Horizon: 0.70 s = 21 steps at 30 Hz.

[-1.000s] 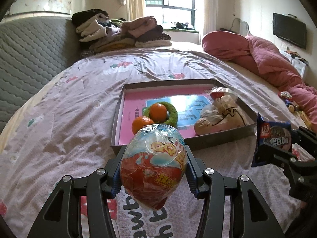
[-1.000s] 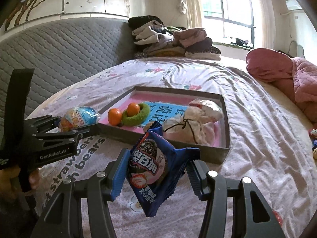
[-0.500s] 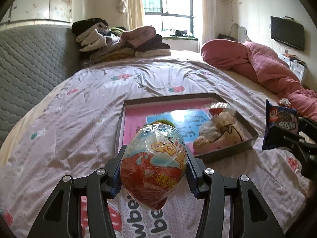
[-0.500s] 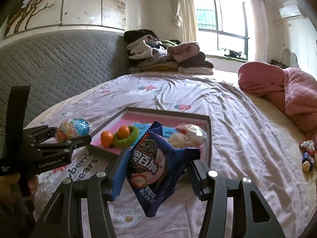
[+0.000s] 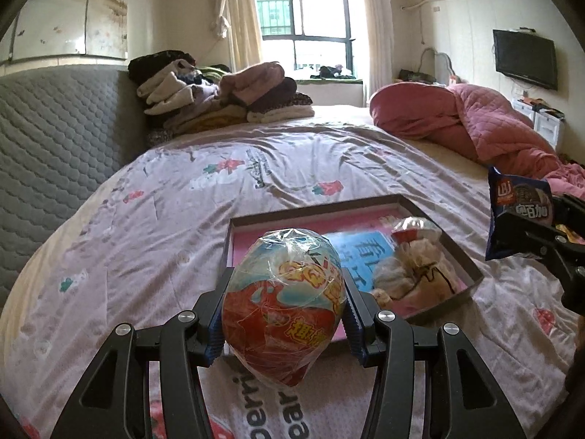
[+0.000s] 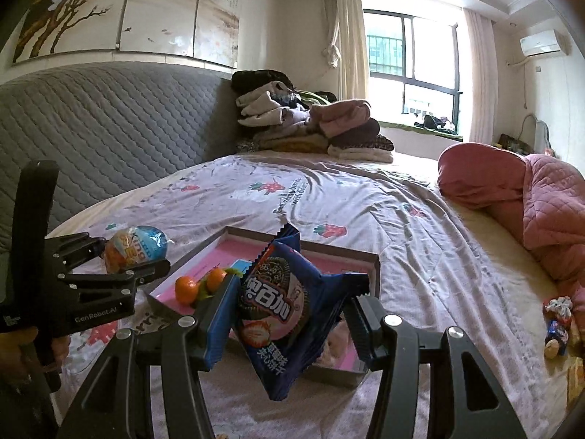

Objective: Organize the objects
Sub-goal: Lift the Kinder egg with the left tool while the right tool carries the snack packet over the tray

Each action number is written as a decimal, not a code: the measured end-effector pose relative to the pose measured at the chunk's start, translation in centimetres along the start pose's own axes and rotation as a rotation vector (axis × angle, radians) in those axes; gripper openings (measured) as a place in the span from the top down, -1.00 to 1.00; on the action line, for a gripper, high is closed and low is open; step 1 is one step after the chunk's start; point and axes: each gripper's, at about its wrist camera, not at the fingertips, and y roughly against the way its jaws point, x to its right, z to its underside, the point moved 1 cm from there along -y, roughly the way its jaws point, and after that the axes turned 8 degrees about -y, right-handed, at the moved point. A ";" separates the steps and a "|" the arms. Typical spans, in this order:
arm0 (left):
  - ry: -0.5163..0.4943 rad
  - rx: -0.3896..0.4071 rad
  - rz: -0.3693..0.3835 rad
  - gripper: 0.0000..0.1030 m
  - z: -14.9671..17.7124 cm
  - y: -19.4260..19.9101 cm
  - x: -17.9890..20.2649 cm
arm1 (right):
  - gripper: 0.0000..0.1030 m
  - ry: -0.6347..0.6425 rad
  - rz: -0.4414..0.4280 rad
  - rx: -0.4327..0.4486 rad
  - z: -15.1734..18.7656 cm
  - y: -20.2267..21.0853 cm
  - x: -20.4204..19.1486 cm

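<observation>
My left gripper (image 5: 285, 314) is shut on a wrapped toy egg (image 5: 283, 303), red and blue under clear film, held above the bed in front of the shallow grey tray (image 5: 314, 208). It also shows in the right wrist view (image 6: 137, 247). My right gripper (image 6: 292, 314) is shut on a blue cookie packet (image 6: 281, 307), held above the tray's near side (image 6: 340, 375); the packet also shows in the left wrist view (image 5: 517, 216). The tray holds two oranges (image 6: 186, 287) on a green ring and a beige drawstring pouch (image 5: 413, 278).
The bed has a pale strawberry-print sheet (image 5: 182, 219). A grey quilted headboard (image 6: 91, 135) is on the left, folded clothes (image 5: 219, 95) at the back, a pink quilt (image 5: 475, 124) on the right. Small toys (image 6: 557, 323) lie at the bed's right edge.
Both grippers have risen and pulled back from the tray, still holding their items. The tray now sits lower and farther in both views; the egg hides the oranges in the left view.
</observation>
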 end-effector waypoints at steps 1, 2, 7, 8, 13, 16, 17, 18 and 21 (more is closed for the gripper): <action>0.001 0.002 0.001 -0.05 -0.2 -0.1 -0.1 | -0.07 0.005 0.002 0.004 -0.3 -0.2 0.1; 0.001 0.007 0.000 -0.05 -0.6 -0.3 -0.3 | -0.07 0.007 0.004 0.008 -0.5 -0.4 0.3; 0.009 0.020 -0.016 -0.05 -1.6 -1.2 -1.7 | -0.07 0.010 0.007 0.023 -1.9 -1.4 1.1; 0.015 0.018 -0.016 -0.05 -1.7 -1.4 -1.9 | -0.07 0.010 0.010 0.025 -2.1 -1.6 1.3; 0.027 0.014 -0.018 -0.05 -2.5 -2.7 -2.8 | -0.07 0.007 0.021 0.026 -2.9 -2.8 1.9; 0.021 0.010 -0.015 -0.05 -2.7 -3.4 -2.7 | -0.07 0.008 0.026 0.026 -3.1 -3.5 2.2; 0.018 0.006 -0.011 -0.05 -2.6 -3.7 -2.6 | -0.07 0.009 0.027 0.023 -3.2 -3.7 2.2; 0.014 0.001 -0.007 -0.05 -2.5 -4.1 -2.4 | -0.07 0.009 0.027 0.020 -3.2 -3.9 2.3; -0.006 -0.016 0.006 -0.05 -2.2 -5.0 -1.6 | -0.07 0.011 0.024 0.002 -3.0 -4.8 2.3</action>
